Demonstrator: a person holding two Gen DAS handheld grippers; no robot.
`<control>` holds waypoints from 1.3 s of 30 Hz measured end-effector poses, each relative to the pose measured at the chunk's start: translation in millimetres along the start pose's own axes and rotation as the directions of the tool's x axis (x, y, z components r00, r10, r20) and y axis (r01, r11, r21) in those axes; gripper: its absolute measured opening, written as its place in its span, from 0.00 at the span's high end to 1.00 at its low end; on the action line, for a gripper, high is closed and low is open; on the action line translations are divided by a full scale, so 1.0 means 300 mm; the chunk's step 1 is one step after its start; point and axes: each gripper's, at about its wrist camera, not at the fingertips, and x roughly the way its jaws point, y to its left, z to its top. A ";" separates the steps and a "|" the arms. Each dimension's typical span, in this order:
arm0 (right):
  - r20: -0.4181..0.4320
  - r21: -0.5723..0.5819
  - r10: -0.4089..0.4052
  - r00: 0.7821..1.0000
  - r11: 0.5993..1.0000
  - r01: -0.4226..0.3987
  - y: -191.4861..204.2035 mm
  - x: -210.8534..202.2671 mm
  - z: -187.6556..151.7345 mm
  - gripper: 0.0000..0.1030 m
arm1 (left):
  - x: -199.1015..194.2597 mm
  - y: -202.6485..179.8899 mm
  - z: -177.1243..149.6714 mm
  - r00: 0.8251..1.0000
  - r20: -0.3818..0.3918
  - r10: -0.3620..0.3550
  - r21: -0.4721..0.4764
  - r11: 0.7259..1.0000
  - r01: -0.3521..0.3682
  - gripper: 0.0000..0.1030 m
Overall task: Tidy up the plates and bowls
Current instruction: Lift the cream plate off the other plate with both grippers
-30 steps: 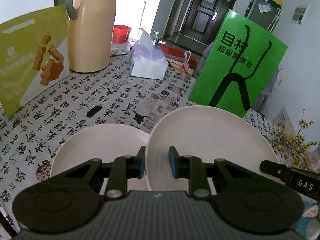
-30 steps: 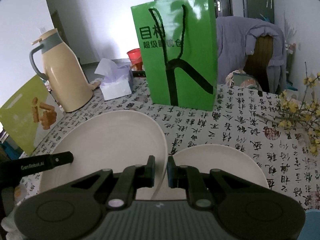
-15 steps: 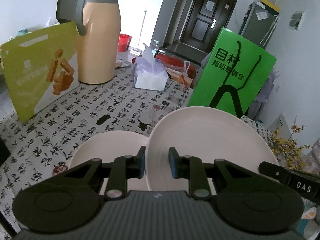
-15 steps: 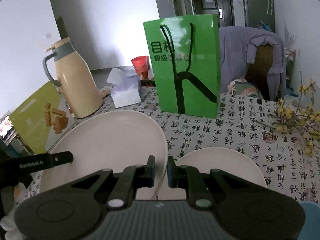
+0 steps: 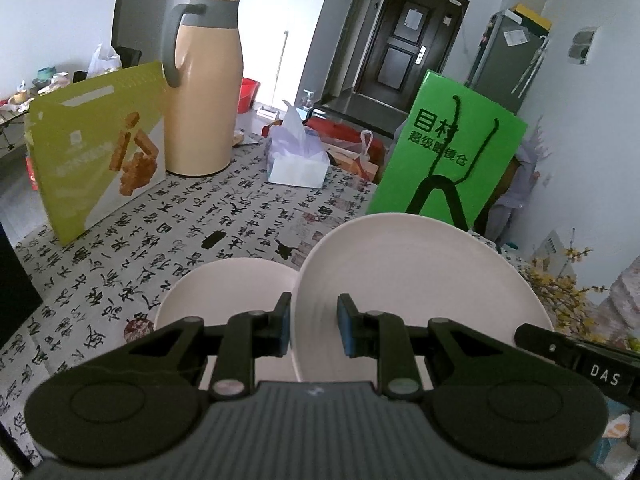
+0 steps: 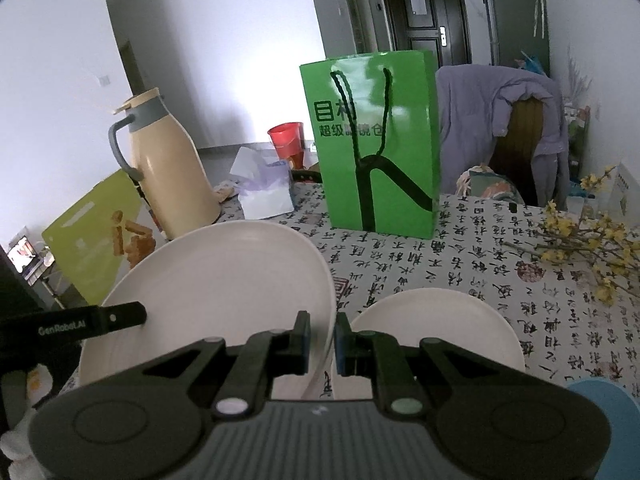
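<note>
Both tongs, L [image 5: 312, 326] & R [image 6: 322, 344], clenched on opposite rims of 1 big round cream plate [image 5: 416, 292], keeping it level above the desk [image 5: 208, 216], w/ a 2nd cream plate [image 6: 436, 328] lying below at 5 o'clock, likely stack target.

A lived-in home, its dining table [image 5: 168, 248] under a calligraphy-print cloth; on it stand a beige thermos jug [image 5: 200, 84], a tissue pack [image 5: 298, 160], a green paper shopping bag [image 6: 376, 140] and a snack box [image 5: 96, 148]; a jacket hangs over a chair [image 6: 520, 144]; beyond, a dark entrance door [image 5: 408, 56] and a fridge [image 5: 508, 56].
</note>
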 end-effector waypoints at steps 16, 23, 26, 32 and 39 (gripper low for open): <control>0.024 -0.004 0.002 1.000 1.000 -0.002 0.008 -0.129 -0.057 0.88 | -0.124 -0.018 -0.054 1.000 0.023 -0.005 0.016 1.000 0.005 0.77; 0.037 -0.009 0.002 0.999 1.000 -0.001 0.020 -0.186 -0.089 0.88 | -0.175 -0.022 -0.082 0.999 0.034 -0.001 0.024 1.000 0.000 0.77; 0.038 -0.007 0.000 0.999 1.000 0.000 0.020 -0.209 -0.105 0.88 | -0.192 -0.023 -0.095 0.999 0.033 -0.004 0.025 1.000 0.003 0.77; 0.041 0.003 -0.002 0.999 1.000 0.002 0.015 -0.249 -0.134 0.88 | -0.226 -0.032 -0.122 0.999 0.036 -0.007 0.034 0.999 0.006 0.77; 0.043 0.013 -0.012 0.999 1.000 0.011 0.008 -0.297 -0.175 0.88 | -0.265 -0.048 -0.165 0.999 0.033 -0.017 0.043 0.999 0.015 0.77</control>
